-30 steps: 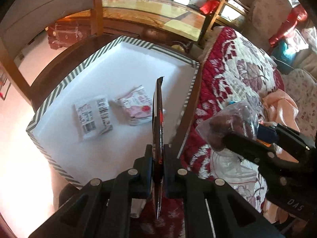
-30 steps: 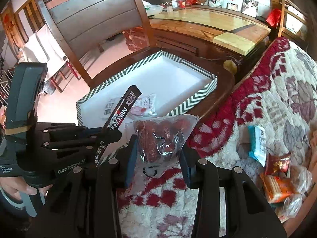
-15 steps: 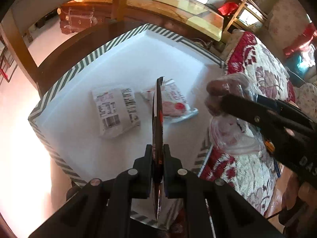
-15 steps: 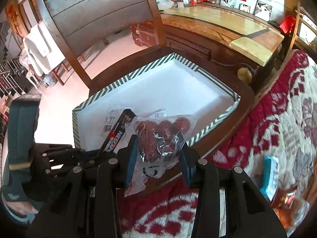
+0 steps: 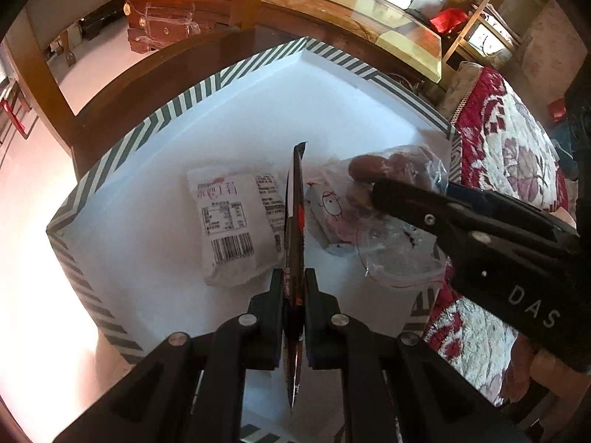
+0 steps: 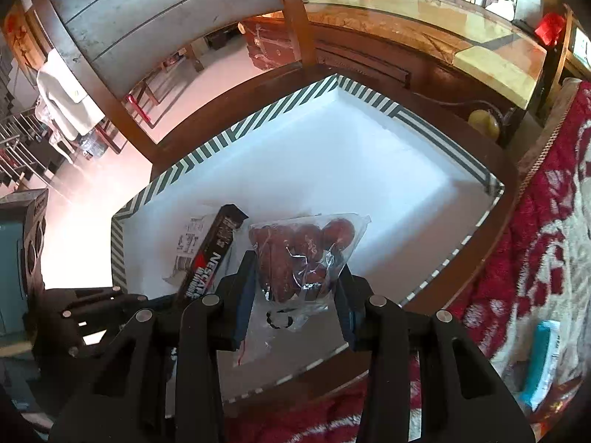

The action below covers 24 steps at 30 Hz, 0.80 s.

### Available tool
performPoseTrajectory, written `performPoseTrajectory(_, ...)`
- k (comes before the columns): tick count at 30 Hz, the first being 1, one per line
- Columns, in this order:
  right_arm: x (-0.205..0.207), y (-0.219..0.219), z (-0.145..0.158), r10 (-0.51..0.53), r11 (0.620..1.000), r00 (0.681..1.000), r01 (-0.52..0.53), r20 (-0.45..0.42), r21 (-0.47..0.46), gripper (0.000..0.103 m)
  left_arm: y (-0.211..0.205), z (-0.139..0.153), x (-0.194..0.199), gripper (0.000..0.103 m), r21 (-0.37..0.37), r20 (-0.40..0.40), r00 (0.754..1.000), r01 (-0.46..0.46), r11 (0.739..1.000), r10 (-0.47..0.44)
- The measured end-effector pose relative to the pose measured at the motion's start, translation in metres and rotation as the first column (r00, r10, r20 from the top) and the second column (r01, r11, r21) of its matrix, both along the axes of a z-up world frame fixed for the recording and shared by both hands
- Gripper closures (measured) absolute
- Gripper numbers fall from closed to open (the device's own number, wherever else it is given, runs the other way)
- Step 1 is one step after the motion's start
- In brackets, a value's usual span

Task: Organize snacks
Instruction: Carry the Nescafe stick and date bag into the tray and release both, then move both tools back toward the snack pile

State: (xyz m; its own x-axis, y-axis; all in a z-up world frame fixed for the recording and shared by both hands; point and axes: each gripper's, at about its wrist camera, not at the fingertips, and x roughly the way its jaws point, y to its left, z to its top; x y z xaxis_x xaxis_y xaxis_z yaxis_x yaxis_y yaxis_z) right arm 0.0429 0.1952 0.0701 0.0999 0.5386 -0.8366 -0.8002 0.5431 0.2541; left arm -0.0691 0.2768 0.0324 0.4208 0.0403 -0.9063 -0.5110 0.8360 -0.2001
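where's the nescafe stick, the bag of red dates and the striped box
nescafe stick (image 6: 212,254), right wrist view, on its printed face
bag of red dates (image 6: 303,251), right wrist view, on the fruit inside
striped box (image 5: 177,105), left wrist view, on its far-left rim

White striped-rim box (image 5: 155,125) on a dark wooden seat (image 6: 476,243), two white packets (image 5: 236,221) inside.

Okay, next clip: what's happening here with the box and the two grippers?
A person is sorting snacks into a striped-edged white box. The left hand-held gripper is shut on a thin dark coffee stick sachet; the right hand-held gripper is shut on a clear bag of red dates. Both hang over the box, where a white barcode packet and a pink-printed packet already lie. Neither held item is released yet.
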Motion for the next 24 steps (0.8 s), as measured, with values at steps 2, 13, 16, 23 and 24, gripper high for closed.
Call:
performPoseTrajectory(2,0.002,0.002,-0.003,-0.003,1.0,1.0,0.003,-0.013,0.007,0.065,0.001,0.0,0.001,0.092,0.006,-0.002,1.0,-0.003,1.0,0.004)
performPoseTrajectory(13,0.001,-0.01,0.011,-0.048,0.997,0.999,0.048,-0.004,0.056,0.048,0.002,-0.002,0.001,0.077,0.034,-0.027,0.999,-0.03,0.999,0.031)
performPoseTrajectory(16,0.0,-0.016,0.016,-0.058,0.996,0.998,0.058,-0.001,0.064,0.048,0.001,0.0,-0.001,0.052,0.048,-0.017,0.999,-0.044,0.998,0.045)
performPoseTrajectory(23,-0.009,-0.03,0.023,-0.065,0.995,0.998,0.065,-0.002,0.081,0.048,-0.004,0.012,-0.005,0.035,0.1,0.01,0.999,-0.046,0.994,0.045)
performPoseTrajectory(24,-0.011,-0.033,0.024,-0.067,0.994,0.998,0.066,0.001,0.084,0.048,-0.005,0.014,-0.006,0.034,0.106,0.013,0.999,-0.046,0.993,0.045)
